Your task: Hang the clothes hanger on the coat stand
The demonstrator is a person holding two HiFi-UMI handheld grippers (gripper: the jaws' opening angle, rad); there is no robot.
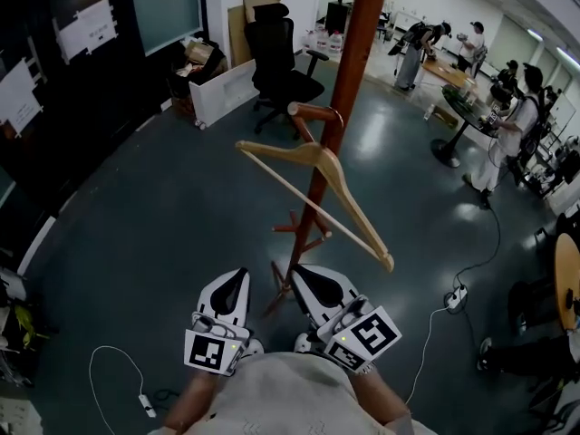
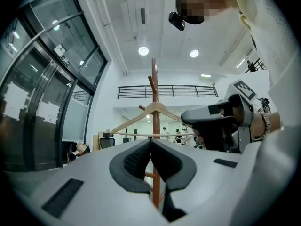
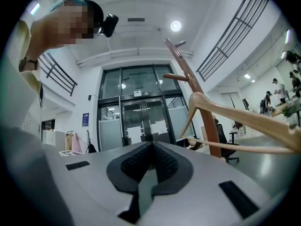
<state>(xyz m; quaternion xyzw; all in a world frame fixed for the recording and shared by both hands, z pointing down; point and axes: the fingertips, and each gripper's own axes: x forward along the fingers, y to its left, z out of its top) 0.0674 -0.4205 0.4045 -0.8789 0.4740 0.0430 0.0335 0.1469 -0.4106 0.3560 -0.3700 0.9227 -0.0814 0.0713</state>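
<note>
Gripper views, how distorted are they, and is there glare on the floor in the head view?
Left gripper view: strong fisheye, dark corners, glass wall bowed, ceiling lights blown out. Right gripper view: same bending, railing curves. Head view: soft light reflections on the floor.

hanger (image 1: 323, 158) hung on coat stand (image 1: 358, 34), chair (image 1: 276, 62) behind stand, table (image 1: 456, 109) at right

coat stand (image 1: 349, 71) top: cut by head view's edge
coat stand foot: partly behind right gripper (image 1: 301, 277)
clothes hanger (image 3: 244, 119) end: beyond right gripper view's edge
</note>
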